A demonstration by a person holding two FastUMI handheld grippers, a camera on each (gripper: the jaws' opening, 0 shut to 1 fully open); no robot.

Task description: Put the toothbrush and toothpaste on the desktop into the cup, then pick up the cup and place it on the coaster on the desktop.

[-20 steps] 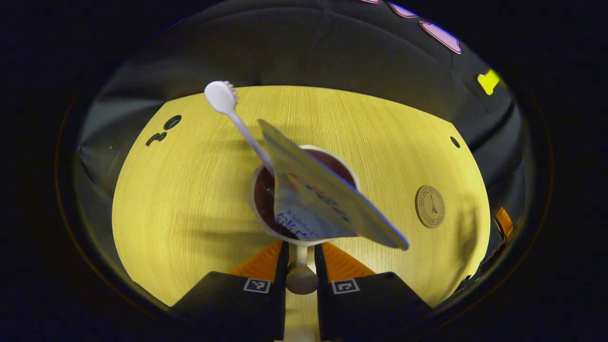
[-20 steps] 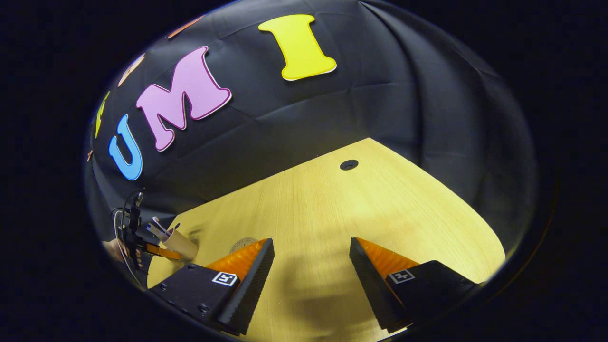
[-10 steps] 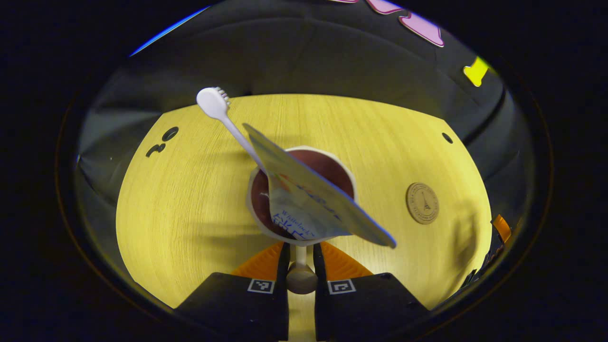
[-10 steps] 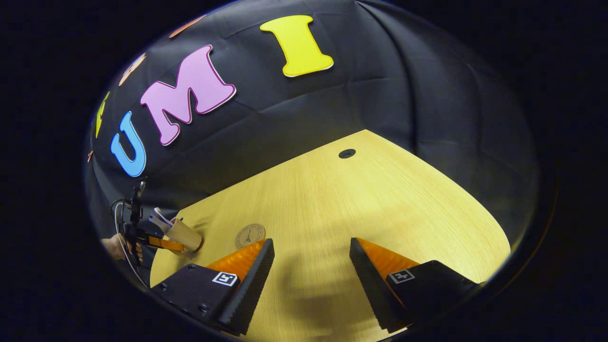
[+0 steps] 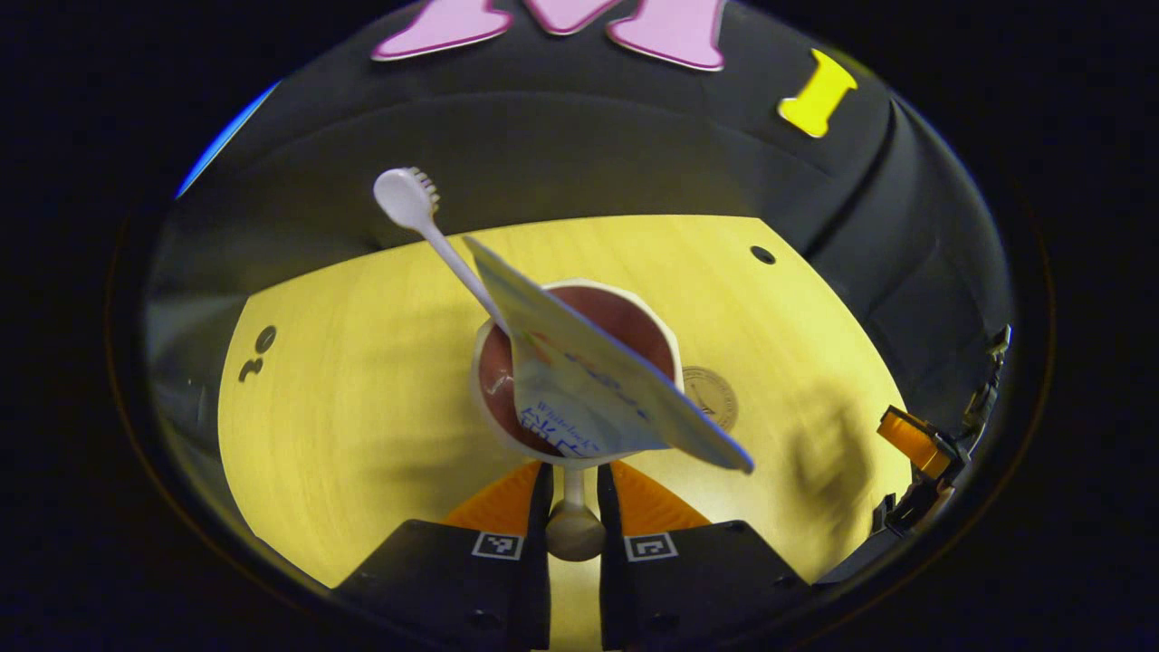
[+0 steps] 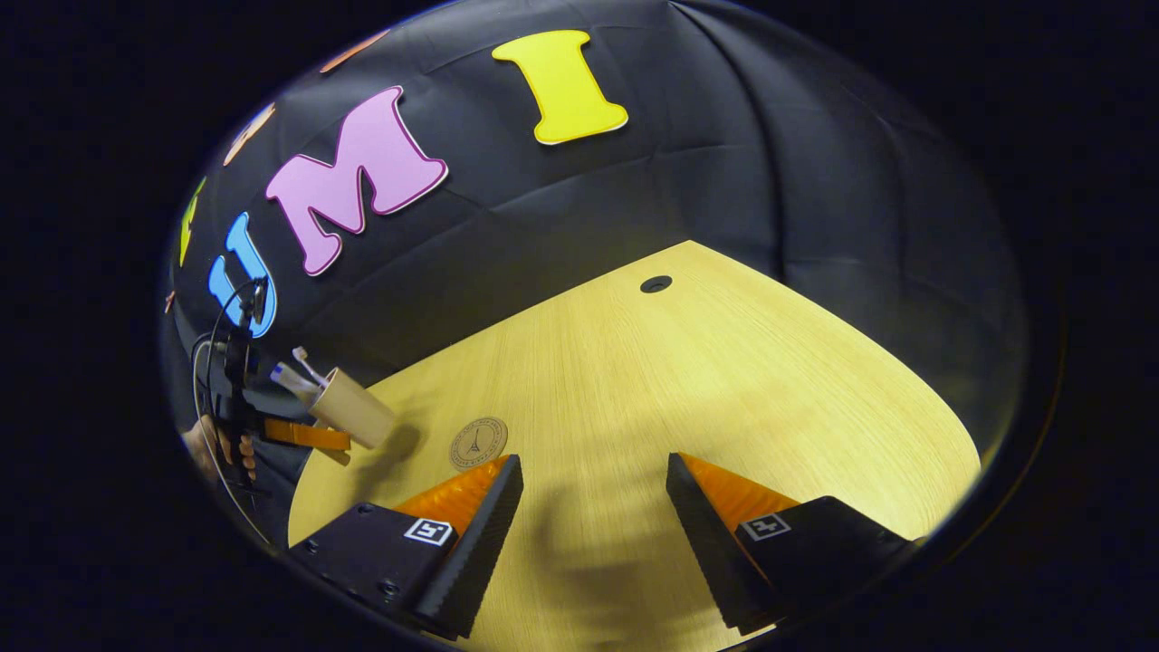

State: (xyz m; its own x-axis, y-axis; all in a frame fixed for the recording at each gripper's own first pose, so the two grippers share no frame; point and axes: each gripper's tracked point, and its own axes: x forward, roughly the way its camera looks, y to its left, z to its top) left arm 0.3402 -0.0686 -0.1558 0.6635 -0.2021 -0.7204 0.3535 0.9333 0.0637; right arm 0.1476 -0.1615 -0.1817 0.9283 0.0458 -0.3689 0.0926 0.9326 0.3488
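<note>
Both L gripper (image 5: 572, 489) fingers pinch round cup's (image 5: 574, 371) handle (flat toothpaste (image 5: 598, 380) tube inside); R gripper (image 6: 593, 507) spread wide.

Matt wood-grain desktop (image 6: 724, 380); glossy toothpaste (image 5: 598, 380) tube.

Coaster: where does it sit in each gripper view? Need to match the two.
Left gripper view: the coaster lies right of centre on the desktop, just past the cup, whose rim and toothpaste overlap its near-left edge.
Right gripper view: the coaster lies lower left, just beyond the right gripper's own left finger.
Shared landmark: the cup, held on the left gripper, toothbrush sticking out.
</note>
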